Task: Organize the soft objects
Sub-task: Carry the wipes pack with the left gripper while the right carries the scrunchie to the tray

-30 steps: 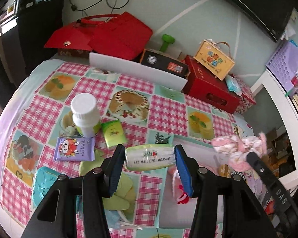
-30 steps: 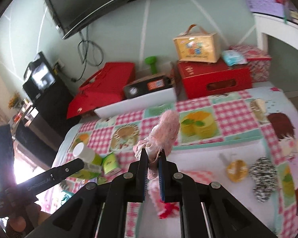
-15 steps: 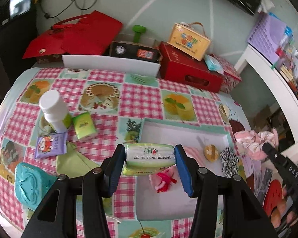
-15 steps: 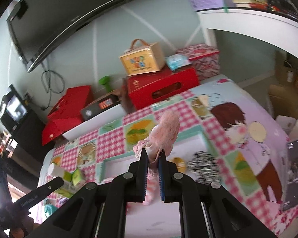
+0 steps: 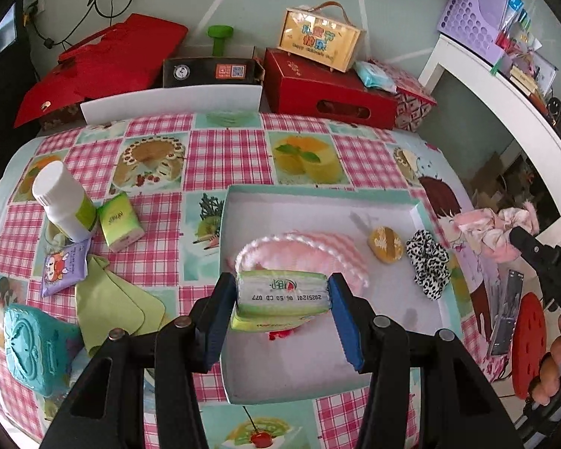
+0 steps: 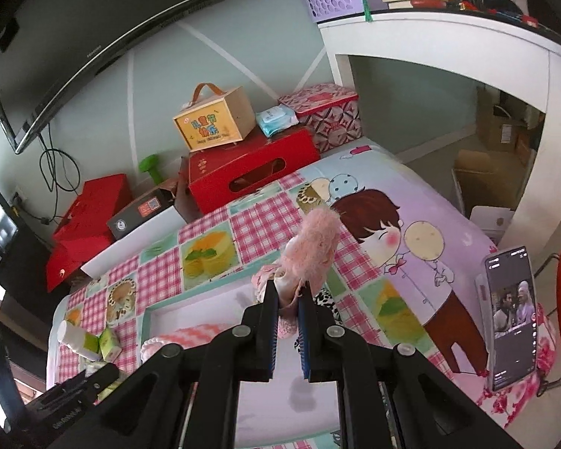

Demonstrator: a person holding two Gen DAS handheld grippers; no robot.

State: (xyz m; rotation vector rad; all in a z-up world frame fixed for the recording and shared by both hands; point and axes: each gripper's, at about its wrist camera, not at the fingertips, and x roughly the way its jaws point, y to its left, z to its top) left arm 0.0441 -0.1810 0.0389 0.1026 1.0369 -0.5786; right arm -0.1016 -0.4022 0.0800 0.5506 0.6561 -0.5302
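Note:
My left gripper (image 5: 282, 299) is shut on a green and white tissue pack (image 5: 280, 293) and holds it over the white tray (image 5: 318, 385). In the tray lie a pink fluffy cloth (image 5: 303, 252), a yellow round thing (image 5: 385, 249) and a leopard scrunchie (image 5: 428, 262). My right gripper (image 6: 290, 305) is shut on a pink fluffy scrunchie (image 6: 312, 250) above the tray's right side; it also shows in the left wrist view (image 5: 493, 230), right of the tray.
Left of the tray on the checked cloth stand a white bottle (image 5: 61, 202), a green tissue pack (image 5: 119, 222), a purple sachet (image 5: 63, 269), a green cloth (image 5: 112, 307) and a teal pouch (image 5: 30, 348). A phone (image 6: 510, 318) stands at the right. Red boxes (image 5: 329, 91) line the back.
My left gripper has moved right with the tissue pack, from over the cloth to over the tray. My right gripper has carried the pink scrunchie right, past the tray's edge.

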